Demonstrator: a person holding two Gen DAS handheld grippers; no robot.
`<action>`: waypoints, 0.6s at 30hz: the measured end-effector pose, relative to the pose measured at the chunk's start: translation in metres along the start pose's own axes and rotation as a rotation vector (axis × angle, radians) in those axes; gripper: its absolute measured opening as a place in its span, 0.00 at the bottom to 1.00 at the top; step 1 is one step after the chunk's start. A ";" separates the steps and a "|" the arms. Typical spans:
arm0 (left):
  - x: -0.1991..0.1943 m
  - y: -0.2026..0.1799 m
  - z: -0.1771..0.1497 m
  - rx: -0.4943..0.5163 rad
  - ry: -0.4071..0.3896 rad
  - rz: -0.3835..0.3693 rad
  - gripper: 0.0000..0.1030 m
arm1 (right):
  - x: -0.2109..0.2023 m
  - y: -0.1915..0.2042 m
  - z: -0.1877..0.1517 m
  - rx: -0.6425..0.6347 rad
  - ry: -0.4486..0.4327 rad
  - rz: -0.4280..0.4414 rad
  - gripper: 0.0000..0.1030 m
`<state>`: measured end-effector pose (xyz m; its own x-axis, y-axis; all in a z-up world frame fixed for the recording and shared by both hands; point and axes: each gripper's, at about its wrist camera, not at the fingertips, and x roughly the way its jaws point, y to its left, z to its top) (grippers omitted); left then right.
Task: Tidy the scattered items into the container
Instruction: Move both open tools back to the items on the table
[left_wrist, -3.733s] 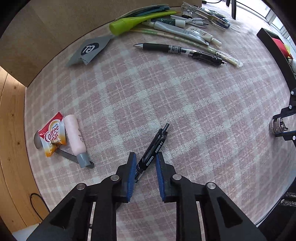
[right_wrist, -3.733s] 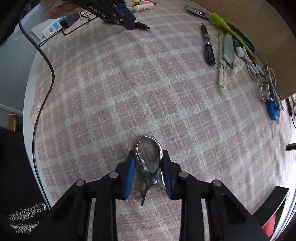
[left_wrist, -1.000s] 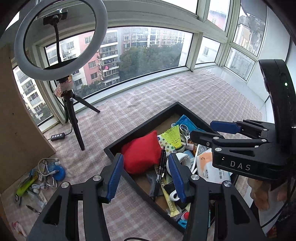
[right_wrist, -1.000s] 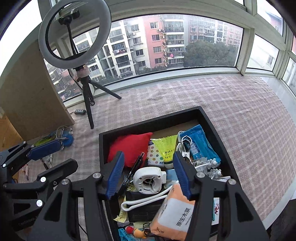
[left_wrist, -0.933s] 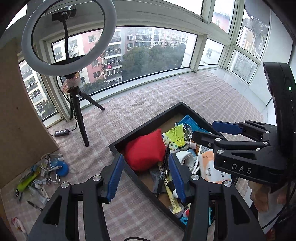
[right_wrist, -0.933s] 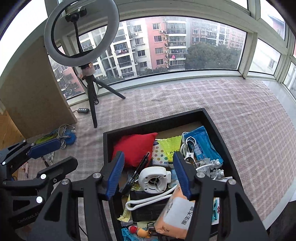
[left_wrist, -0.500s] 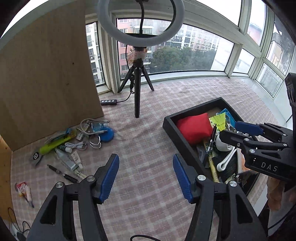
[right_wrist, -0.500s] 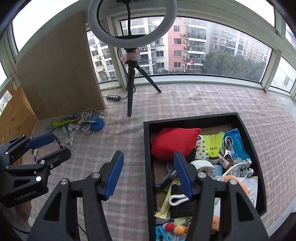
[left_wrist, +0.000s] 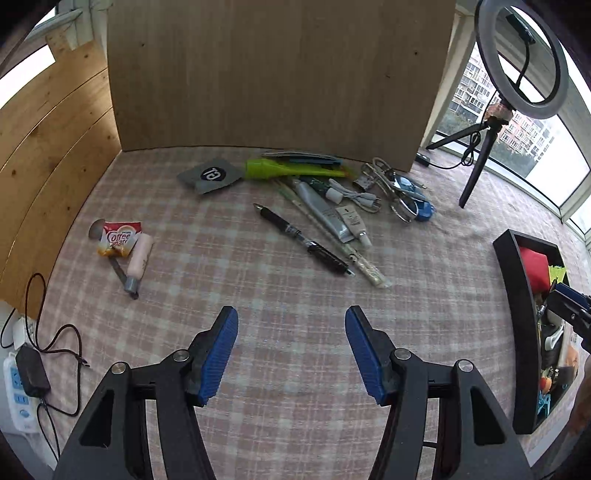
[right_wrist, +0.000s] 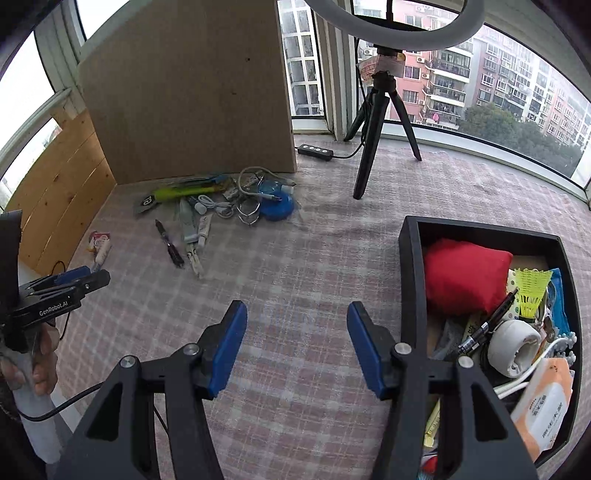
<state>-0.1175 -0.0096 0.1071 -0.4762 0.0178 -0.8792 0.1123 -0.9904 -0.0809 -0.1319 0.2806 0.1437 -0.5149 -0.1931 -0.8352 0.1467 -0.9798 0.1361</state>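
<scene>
The black box was already quite full, but pens and tubes lay on the counter, and both tongs were spread wide and empty.

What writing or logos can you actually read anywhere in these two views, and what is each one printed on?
"Coffee mate": red and white sachet on the checked cloth.
"GenRobot.AI": body of the left gripper, seen from the right wrist view.
A round logo, unclear letters: grey card near the board.
Chinese characters, too blurred to read: orange and white wipes pack in the black tray.
Print on the black pen and the grey tube: too small.
</scene>
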 end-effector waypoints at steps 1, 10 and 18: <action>0.001 0.011 0.000 -0.021 0.001 0.014 0.56 | 0.003 0.006 0.002 -0.017 0.003 0.008 0.54; 0.015 0.080 0.006 -0.096 -0.005 0.102 0.55 | 0.036 0.068 0.020 -0.188 0.050 0.104 0.40; 0.038 0.120 0.018 -0.109 0.019 0.080 0.52 | 0.090 0.139 0.042 -0.355 0.116 0.182 0.36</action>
<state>-0.1381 -0.1305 0.0721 -0.4451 -0.0569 -0.8937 0.2435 -0.9681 -0.0597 -0.1934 0.1253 0.1096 -0.3577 -0.3347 -0.8718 0.5196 -0.8470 0.1119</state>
